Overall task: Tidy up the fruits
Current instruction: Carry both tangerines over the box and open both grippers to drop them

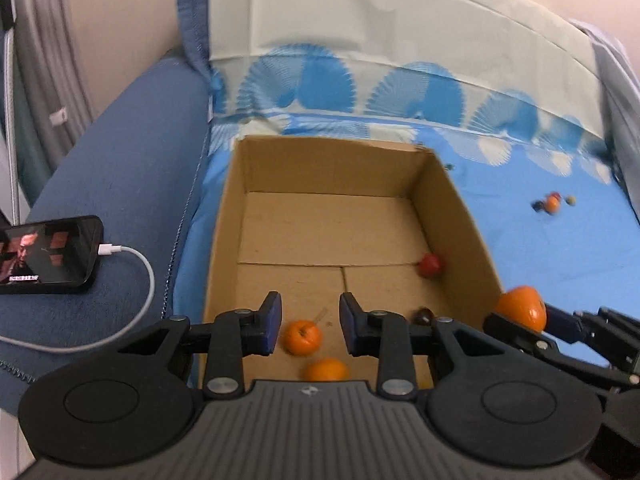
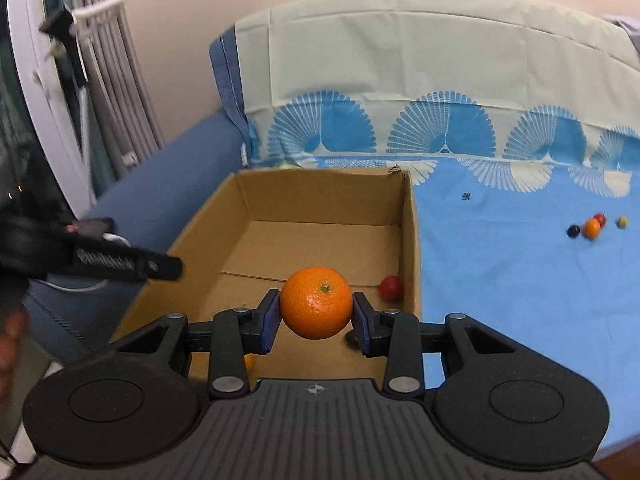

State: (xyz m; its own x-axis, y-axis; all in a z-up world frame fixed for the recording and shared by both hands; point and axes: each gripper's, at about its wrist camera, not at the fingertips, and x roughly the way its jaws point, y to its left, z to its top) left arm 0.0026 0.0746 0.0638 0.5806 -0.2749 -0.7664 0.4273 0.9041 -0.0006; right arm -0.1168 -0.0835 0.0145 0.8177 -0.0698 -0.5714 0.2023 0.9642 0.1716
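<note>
My left gripper point(image 1: 310, 326) hangs open over the near end of a cardboard box point(image 1: 460, 216); its pads touch nothing. Below it on the box floor lie two mandarins point(image 1: 302, 338) point(image 1: 326, 370), a dark round fruit point(image 1: 424, 315) and a red fruit point(image 1: 431, 265). My right gripper point(image 2: 316, 312) is shut on a mandarin point(image 2: 316, 302), held above the box's near right corner point(image 2: 408, 240). The same held mandarin point(image 1: 522, 308) shows at the right of the left wrist view. Several small fruits point(image 2: 592, 228) remain on the blue sheet far to the right.
A phone point(image 1: 48, 256) with a white charging cable point(image 1: 140, 272) lies on the blue sofa arm left of the box. A cream and blue patterned sheet point(image 2: 440, 128) covers the seat and backrest. Curtains point(image 2: 112, 60) hang at the far left.
</note>
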